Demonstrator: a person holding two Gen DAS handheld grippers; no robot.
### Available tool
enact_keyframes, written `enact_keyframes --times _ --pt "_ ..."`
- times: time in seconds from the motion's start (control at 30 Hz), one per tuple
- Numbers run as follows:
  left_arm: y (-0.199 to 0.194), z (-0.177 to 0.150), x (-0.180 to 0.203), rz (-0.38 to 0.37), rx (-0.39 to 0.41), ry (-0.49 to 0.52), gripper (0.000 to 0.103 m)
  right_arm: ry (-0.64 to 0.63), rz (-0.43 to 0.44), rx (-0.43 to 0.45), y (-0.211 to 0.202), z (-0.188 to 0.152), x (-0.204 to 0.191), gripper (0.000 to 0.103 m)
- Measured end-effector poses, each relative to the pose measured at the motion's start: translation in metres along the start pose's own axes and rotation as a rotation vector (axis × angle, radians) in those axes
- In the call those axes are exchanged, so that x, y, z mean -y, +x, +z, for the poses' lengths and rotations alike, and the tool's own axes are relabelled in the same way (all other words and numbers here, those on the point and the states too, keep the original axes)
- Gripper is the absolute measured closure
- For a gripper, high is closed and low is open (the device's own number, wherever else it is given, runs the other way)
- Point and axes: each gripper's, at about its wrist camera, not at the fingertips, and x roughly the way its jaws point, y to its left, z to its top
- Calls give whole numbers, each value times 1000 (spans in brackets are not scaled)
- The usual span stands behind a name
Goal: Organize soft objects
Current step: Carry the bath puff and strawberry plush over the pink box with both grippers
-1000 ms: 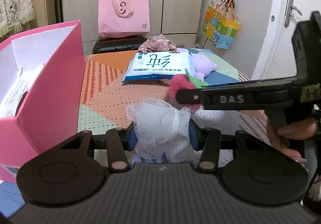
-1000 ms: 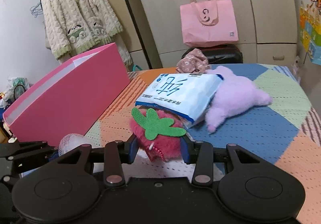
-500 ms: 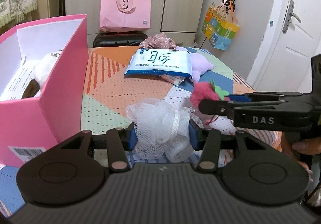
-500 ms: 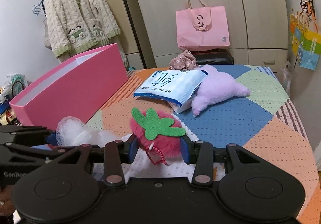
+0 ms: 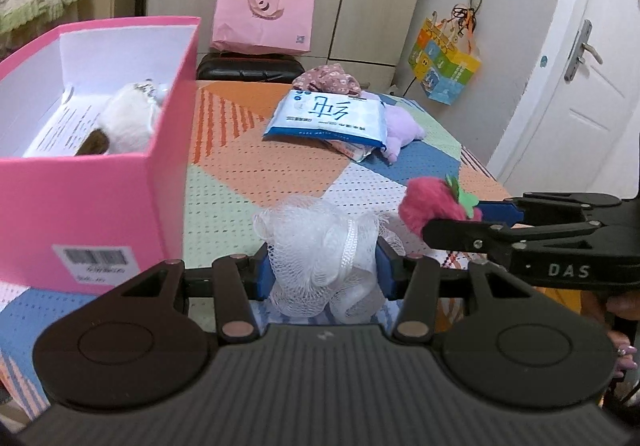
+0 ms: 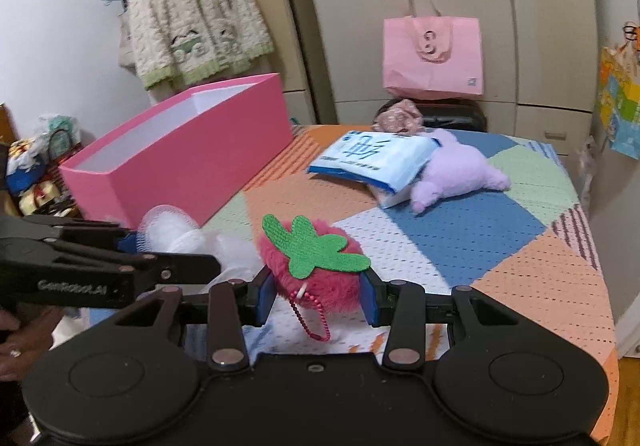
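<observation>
My left gripper (image 5: 318, 272) is shut on a white mesh bath sponge (image 5: 320, 246), held above the table near its front edge. My right gripper (image 6: 318, 296) is shut on a pink plush strawberry (image 6: 316, 266) with a green felt leaf and a bead chain hanging below it. The strawberry also shows in the left wrist view (image 5: 434, 208), to the right of the sponge. The open pink box (image 5: 104, 182) stands at the left; a white fluffy toy (image 5: 128, 122) lies inside it. The sponge also shows in the right wrist view (image 6: 172, 228).
A blue-and-white tissue pack (image 5: 328, 120) lies on a purple plush toy (image 6: 460, 174) at the far side of the patchwork-covered table (image 6: 480, 242). A floral cloth (image 5: 332, 78) sits behind them. A pink tote bag (image 5: 264, 14) stands on a black case by the cupboards.
Both grippers have risen and drawn back from the tissue pack, each keeping hold of its object. The inside of the pink box has come into the left wrist view.
</observation>
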Motion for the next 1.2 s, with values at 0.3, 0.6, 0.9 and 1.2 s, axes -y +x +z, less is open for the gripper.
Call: enact_keyframes --times 0.3,0.6,0.9,1.2 --pt "-26 -4 -16 0 -17 -41 56 -35 89 -56 -7 7 -26 55" --pt "-77 -6 -32 -27 -21 -77 56 -87 236 -130 -20 13 -59 55" --pt "-141 8 -42 41 41 -12 56 -184 340 -96 -42 39 -99 55" --pt "-163 39 -72 77 126 -30 56 -259 387 -28 -29 87 -133 54"
